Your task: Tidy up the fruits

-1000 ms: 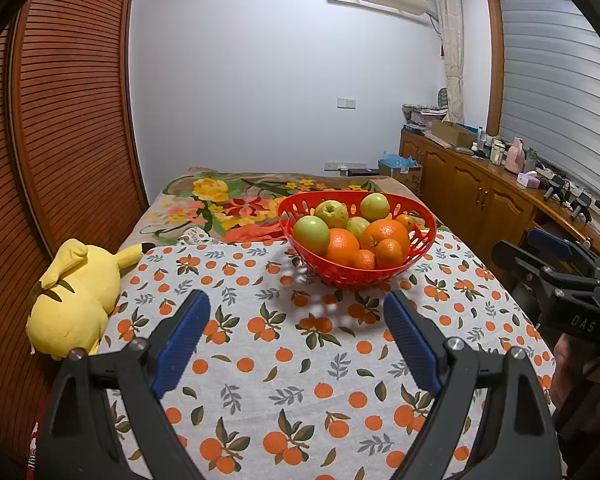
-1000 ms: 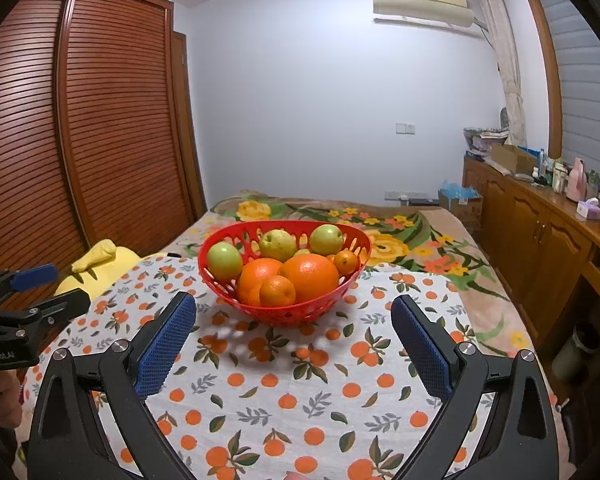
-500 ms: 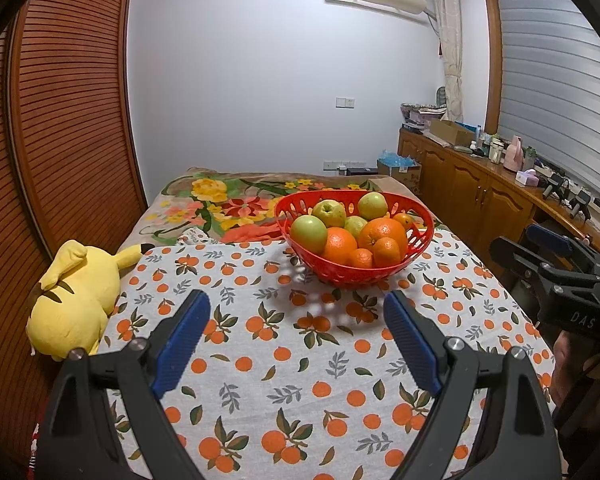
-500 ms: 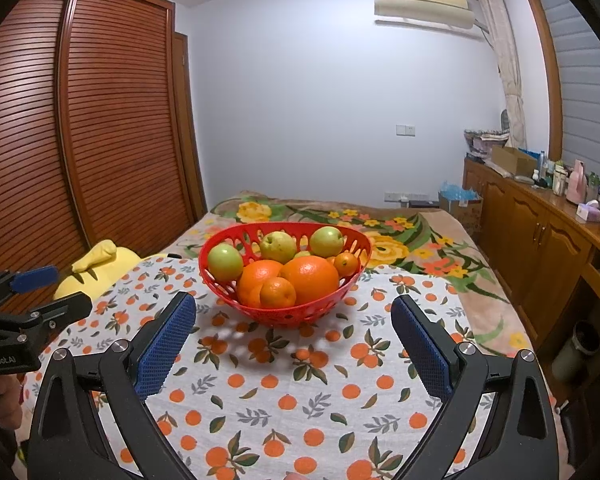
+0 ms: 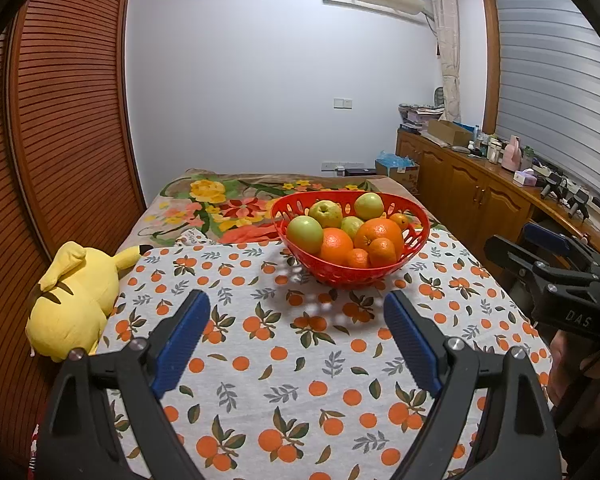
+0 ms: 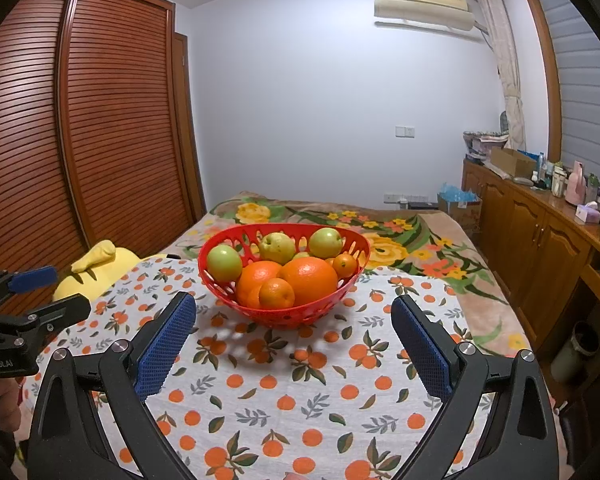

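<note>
A red perforated basket (image 5: 342,276) stands on the orange-print tablecloth (image 5: 284,352), holding several oranges (image 5: 379,232) and green apples (image 5: 305,234). It also shows in the right wrist view (image 6: 296,316), with oranges (image 6: 309,274) and apples (image 6: 224,262) in it. My left gripper (image 5: 298,308) is open and empty, short of the basket. My right gripper (image 6: 294,312) is open and empty, its fingers either side of the basket's near wall, short of it. The right gripper also shows at the right edge of the left wrist view (image 5: 548,264), and the left gripper at the left edge of the right wrist view (image 6: 28,300).
A yellow plush toy (image 5: 74,296) lies at the cloth's left edge. A floral blanket (image 5: 228,208) covers the bed behind the basket. A wooden louvred wardrobe (image 5: 60,140) is on the left, a cluttered wooden cabinet (image 5: 480,196) on the right.
Both views have drifted very slightly; the basket sits a touch lower and nearer in each. Both grippers stay open and empty.
</note>
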Demonstrator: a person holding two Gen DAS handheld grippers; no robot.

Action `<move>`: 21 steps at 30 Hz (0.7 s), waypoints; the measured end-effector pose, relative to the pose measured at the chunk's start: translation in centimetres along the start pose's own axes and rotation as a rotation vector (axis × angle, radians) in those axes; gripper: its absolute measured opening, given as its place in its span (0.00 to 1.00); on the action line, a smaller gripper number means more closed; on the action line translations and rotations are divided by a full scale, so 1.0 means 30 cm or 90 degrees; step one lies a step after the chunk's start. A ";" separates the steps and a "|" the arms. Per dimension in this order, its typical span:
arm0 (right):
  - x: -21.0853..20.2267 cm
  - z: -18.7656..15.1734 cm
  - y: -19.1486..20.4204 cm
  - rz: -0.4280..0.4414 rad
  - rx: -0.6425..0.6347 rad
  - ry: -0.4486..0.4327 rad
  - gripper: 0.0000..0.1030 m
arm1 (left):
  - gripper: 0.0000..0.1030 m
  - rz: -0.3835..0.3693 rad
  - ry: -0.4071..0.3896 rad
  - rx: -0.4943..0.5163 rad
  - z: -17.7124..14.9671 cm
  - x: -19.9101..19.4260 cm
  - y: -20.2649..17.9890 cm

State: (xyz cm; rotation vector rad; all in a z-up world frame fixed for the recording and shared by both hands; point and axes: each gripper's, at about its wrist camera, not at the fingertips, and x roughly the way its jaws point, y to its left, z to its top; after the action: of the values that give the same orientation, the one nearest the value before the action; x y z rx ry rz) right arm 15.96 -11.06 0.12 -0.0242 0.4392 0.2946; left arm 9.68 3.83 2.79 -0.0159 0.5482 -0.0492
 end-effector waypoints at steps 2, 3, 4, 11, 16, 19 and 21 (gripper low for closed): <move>0.000 0.000 0.001 0.000 0.000 0.000 0.97 | 0.87 0.000 0.000 0.000 0.000 0.000 0.001; 0.000 -0.001 0.001 -0.001 -0.001 0.000 0.97 | 0.87 0.000 0.000 0.000 0.000 0.000 0.000; 0.000 -0.001 0.001 -0.001 0.000 -0.001 0.97 | 0.87 0.000 0.001 0.000 0.000 -0.001 -0.001; 0.000 -0.002 0.001 -0.001 0.000 0.000 0.97 | 0.87 -0.002 -0.001 0.001 0.001 -0.008 -0.008; -0.001 -0.001 0.001 0.000 -0.002 -0.001 0.97 | 0.87 -0.003 -0.005 0.001 -0.001 -0.014 -0.012; 0.000 0.000 0.000 0.001 -0.001 0.000 0.97 | 0.87 -0.003 -0.005 0.000 -0.001 -0.017 -0.013; -0.001 -0.001 0.000 0.000 0.000 0.000 0.97 | 0.87 -0.003 -0.004 0.001 -0.001 -0.016 -0.014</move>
State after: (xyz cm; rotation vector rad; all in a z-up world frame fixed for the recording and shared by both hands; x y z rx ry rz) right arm 15.92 -11.09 0.11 -0.0241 0.4393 0.2943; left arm 9.24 3.43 3.03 -0.0162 0.5424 -0.0543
